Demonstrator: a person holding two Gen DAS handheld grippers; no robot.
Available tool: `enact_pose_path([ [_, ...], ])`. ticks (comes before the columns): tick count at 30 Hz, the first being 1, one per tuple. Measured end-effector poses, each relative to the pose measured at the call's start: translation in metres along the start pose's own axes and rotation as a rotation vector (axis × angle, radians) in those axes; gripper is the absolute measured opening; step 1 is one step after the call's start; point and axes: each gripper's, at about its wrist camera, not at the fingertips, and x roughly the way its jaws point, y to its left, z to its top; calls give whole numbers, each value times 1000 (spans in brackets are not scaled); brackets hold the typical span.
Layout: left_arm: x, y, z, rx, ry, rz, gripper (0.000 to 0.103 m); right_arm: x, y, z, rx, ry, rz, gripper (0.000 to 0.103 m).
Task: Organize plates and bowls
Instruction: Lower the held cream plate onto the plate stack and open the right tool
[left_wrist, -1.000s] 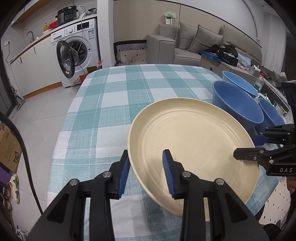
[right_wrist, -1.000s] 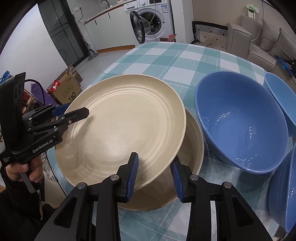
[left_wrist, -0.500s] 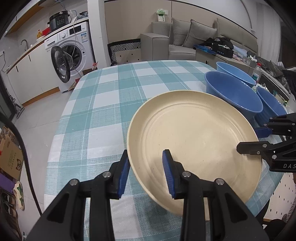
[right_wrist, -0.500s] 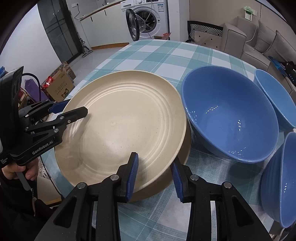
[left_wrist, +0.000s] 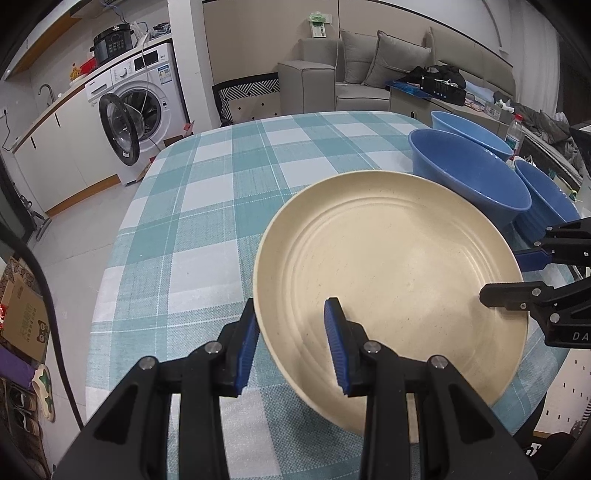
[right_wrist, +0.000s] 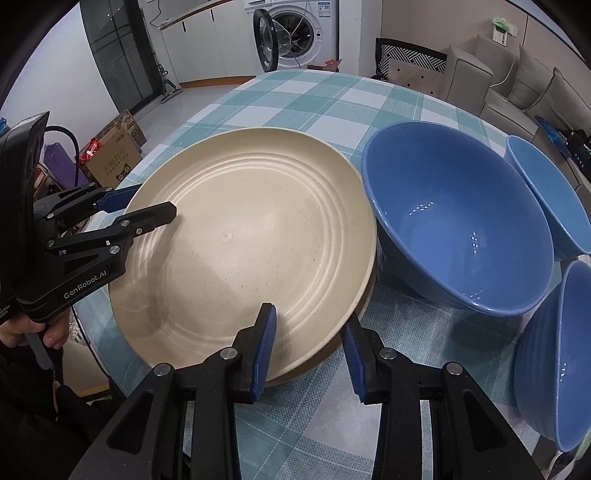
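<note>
A cream plate (left_wrist: 391, 266) (right_wrist: 240, 251) is gripped from both sides, just above a second cream plate whose darker rim (right_wrist: 365, 299) peeks out beneath it. My left gripper (left_wrist: 291, 314) is shut on its near-left rim and shows in the right wrist view as the left gripper (right_wrist: 147, 203). My right gripper (right_wrist: 310, 314) is shut on the opposite rim and shows in the left wrist view as the right gripper (left_wrist: 517, 273). Three blue bowls (right_wrist: 454, 221) (right_wrist: 546, 192) (right_wrist: 554, 358) stand right beside the plates on the checked tablecloth (left_wrist: 207, 206).
The table edge (left_wrist: 110, 280) falls away to the floor, where a cardboard box (right_wrist: 114, 162) sits. A washing machine (left_wrist: 140, 114) with its door open and a sofa (left_wrist: 369, 70) lie beyond the table. A hand (right_wrist: 26, 328) holds the left gripper's handle.
The held plate has slid sideways toward the blue bowls over the lower plate, so only a thin strip of the lower rim shows now. Both grips are unchanged.
</note>
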Motion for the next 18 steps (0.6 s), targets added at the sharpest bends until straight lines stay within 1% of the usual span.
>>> enact_pose_path([
  [9, 4, -1, -2, 3, 14, -12, 34, 0, 5, 0, -26, 10, -24, 37],
  [18, 7, -2, -4, 12, 25, -8, 34, 1, 10, -1, -61, 34, -40, 37],
])
